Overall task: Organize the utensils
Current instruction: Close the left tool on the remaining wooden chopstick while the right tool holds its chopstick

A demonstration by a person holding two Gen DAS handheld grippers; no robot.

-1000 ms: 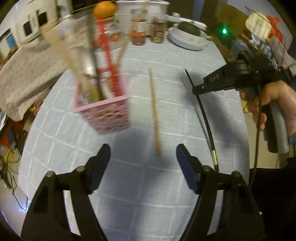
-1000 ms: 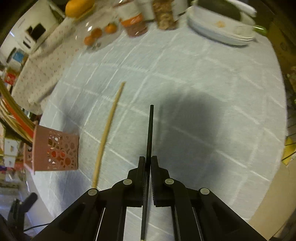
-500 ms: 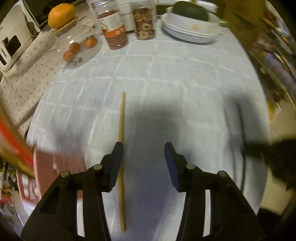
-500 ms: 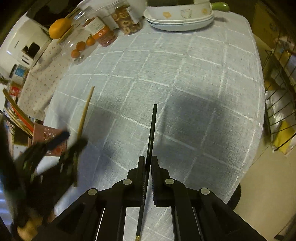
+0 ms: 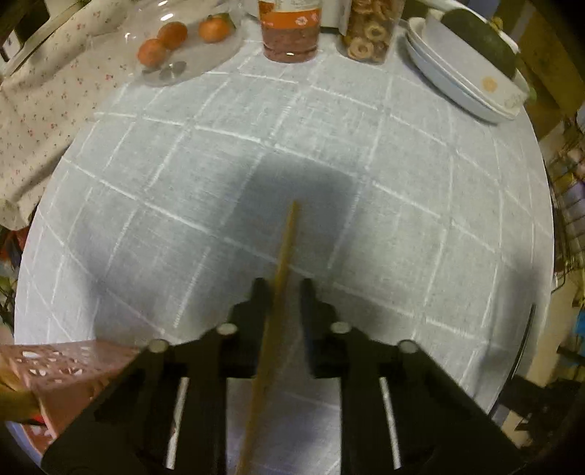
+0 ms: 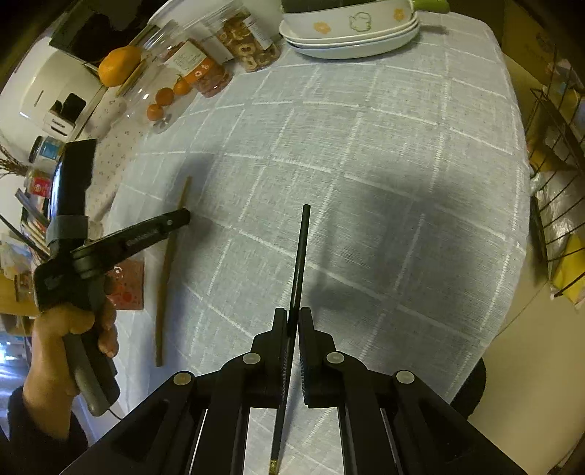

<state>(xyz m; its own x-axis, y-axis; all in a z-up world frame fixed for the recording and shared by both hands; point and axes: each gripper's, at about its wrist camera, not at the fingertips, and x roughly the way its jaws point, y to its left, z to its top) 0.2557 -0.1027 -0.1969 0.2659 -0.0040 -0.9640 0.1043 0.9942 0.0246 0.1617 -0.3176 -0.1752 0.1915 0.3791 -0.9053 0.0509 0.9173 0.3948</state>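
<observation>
A wooden chopstick point(image 5: 284, 252) lies on the grey checked tablecloth and runs between the fingers of my left gripper point(image 5: 282, 288), which is open around it with a gap on the right side. The chopstick also shows in the right wrist view point(image 6: 165, 277), with my left gripper point(image 6: 179, 217) over it. My right gripper point(image 6: 292, 316) is shut on a black chopstick point(image 6: 299, 255) and holds it above the table, pointing forward. A pink perforated utensil basket point(image 5: 55, 369) stands at the lower left, seen partly behind the hand in the right wrist view point(image 6: 128, 288).
At the far edge stand two jars point(image 5: 289, 33), a glass dish with small oranges point(image 5: 175, 40) and stacked white bowls point(image 5: 464, 84) holding a dark green vegetable. A floral cloth point(image 5: 40, 109) lies at the left. A wire rack point(image 6: 559, 190) stands right of the table.
My left gripper has moved over the wooden chopstick and narrowed its fingers around it. My right gripper has stayed shut on the black chopstick, lifted and swung slightly.
</observation>
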